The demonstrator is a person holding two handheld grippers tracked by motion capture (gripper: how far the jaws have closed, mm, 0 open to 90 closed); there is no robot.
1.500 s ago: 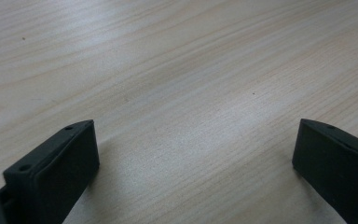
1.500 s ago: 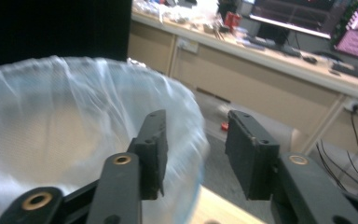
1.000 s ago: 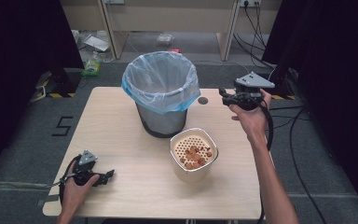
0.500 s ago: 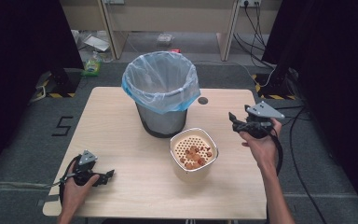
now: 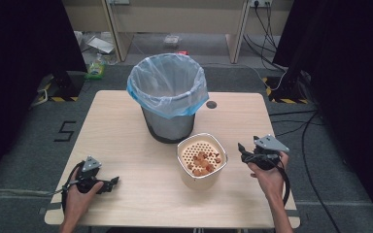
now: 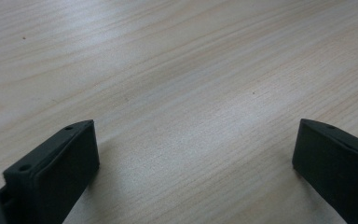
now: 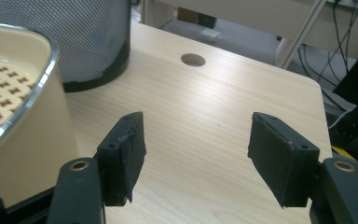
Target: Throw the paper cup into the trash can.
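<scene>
Right gripper [image 5: 245, 151] low beside tub [image 5: 201, 160], on its right, apart from wall; fingers [image 7: 121, 156] spread, nothing between, have just been opening; likely lining up for side grab on tub.

Left gripper [image 5: 109, 183] parked near-left on tabletop [image 5: 121, 126], fingers [image 6: 60, 172] spread wide over bare wood, idle.

Tub near centre, just near-right of bin [image 5: 167, 99], upright, long axis vertical, mouth up; perforated insert carries brownish scraps [image 5: 203, 162], probably meant for bin.

Bin upright, bag-lined, mouth up.

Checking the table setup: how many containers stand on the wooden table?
2: a grey mesh bin lined with a blue plastic bag at the centre back, and a cream perforated-top pot just in front, to its right.
</scene>
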